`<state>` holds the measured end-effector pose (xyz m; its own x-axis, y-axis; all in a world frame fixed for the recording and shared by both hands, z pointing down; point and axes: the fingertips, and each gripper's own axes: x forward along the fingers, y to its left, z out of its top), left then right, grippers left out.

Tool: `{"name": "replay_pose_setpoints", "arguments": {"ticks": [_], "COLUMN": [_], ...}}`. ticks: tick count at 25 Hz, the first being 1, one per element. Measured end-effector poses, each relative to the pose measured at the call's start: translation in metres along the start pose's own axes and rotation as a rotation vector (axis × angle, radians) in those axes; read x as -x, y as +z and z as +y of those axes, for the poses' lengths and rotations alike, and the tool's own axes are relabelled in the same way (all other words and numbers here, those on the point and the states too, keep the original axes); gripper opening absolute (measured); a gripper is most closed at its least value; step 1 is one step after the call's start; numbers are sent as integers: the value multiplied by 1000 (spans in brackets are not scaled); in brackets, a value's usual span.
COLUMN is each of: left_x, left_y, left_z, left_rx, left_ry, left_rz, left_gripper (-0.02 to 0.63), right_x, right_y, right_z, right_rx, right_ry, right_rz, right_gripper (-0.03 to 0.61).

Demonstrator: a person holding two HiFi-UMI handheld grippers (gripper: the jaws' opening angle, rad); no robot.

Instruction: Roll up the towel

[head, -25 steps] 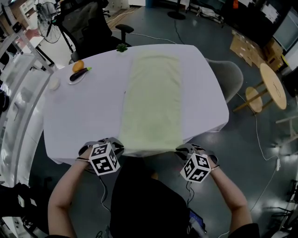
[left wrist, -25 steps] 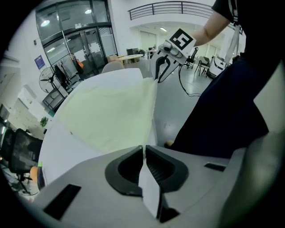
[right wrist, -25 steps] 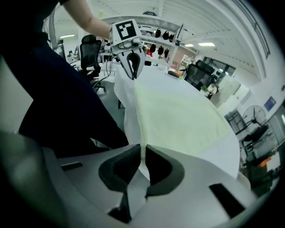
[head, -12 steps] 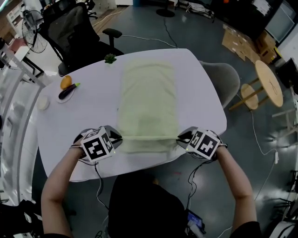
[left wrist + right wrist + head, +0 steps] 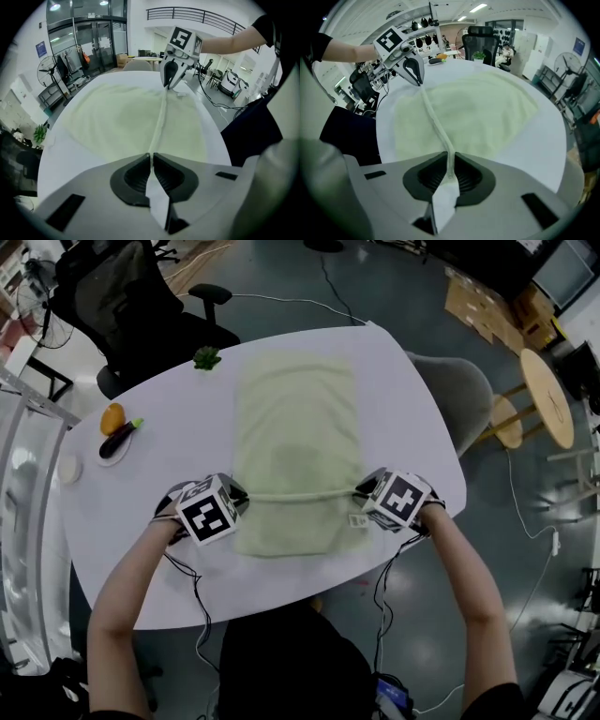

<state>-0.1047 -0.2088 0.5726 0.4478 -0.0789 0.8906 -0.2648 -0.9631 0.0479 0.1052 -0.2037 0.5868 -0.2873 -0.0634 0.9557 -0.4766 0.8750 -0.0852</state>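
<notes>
Head view: we log the pale green towel (image 5: 295,418) lying lengthwise on the white table (image 5: 412,427), its near end folded back over itself. The left gripper (image 5: 240,496) and right gripper (image 5: 362,491) each have jaws clamped on one end of the towel's hem, stretched taut between them. A plate (image 5: 103,457) with an eggplant (image 5: 118,438) sits at far left.

From overhead, the left gripper (image 5: 240,499) and right gripper (image 5: 364,495) largely hide their own fingers; the towel (image 5: 295,427) edge vanishes between those fingers.
</notes>
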Motion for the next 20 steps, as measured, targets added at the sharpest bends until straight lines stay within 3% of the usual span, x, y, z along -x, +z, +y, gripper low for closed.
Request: {"name": "replay_pose_setpoints", "arguments": {"ticks": [12, 14, 20], "left_x": [-33, -33, -7], "left_y": [-6, -6, -3], "left_z": [49, 50, 42], "left_rx": [79, 84, 122], "left_ry": [166, 186, 213], "left_rz": [43, 40, -41], "left_gripper": [38, 40, 193], "right_x": [-26, -22, 24], "right_y": [-5, -6, 2], "right_z": [-37, -39, -40], "right_rx": [-89, -92, -7], "right_ry": [-111, -137, -248], "right_rz": [-41, -60, -179], "right_gripper": [75, 106, 179]}}
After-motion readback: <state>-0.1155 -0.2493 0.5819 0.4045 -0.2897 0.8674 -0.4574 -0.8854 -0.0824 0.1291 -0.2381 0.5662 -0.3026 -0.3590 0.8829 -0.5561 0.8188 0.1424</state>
